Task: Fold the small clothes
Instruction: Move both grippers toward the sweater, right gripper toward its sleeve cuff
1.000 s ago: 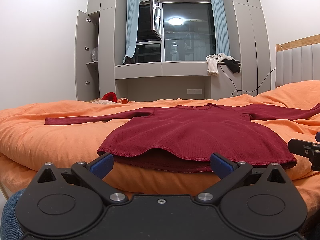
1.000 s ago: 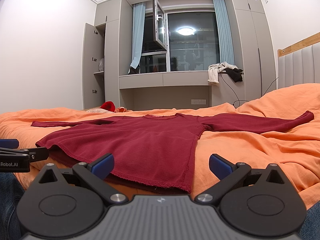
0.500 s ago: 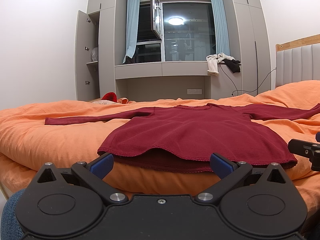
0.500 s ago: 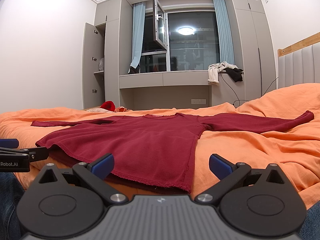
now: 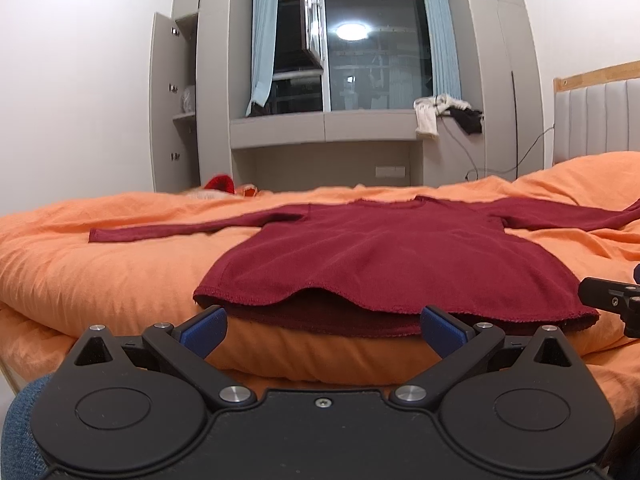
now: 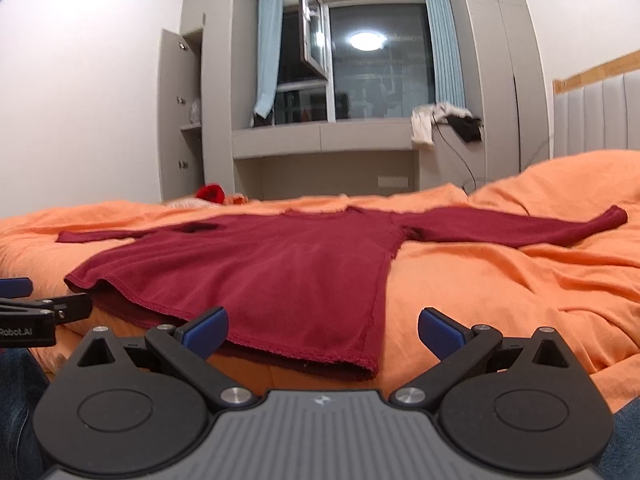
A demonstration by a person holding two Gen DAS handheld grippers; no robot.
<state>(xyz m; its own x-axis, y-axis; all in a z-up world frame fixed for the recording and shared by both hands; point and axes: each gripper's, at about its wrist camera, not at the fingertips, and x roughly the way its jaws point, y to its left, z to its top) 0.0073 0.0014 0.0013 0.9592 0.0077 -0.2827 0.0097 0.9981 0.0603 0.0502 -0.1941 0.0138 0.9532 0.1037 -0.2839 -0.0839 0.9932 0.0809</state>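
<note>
A dark red sweater [image 5: 384, 256] is spread flat, sleeves out, on an orange bed [image 5: 100, 264], ready for folding; the left gripper [image 5: 323, 330] and right gripper [image 6: 323, 330] are held before its hem, jaws wide, nothing gripped.

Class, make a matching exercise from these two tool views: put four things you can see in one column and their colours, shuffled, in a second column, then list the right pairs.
Column 1:
1. long-sleeved top
2. bed cover
3. curtains
4. pads on the left tool's fingers

Column 2:
A. light blue
B. dark red
C. dark blue
D. orange

Pairs: 1-B, 2-D, 3-A, 4-C
</note>
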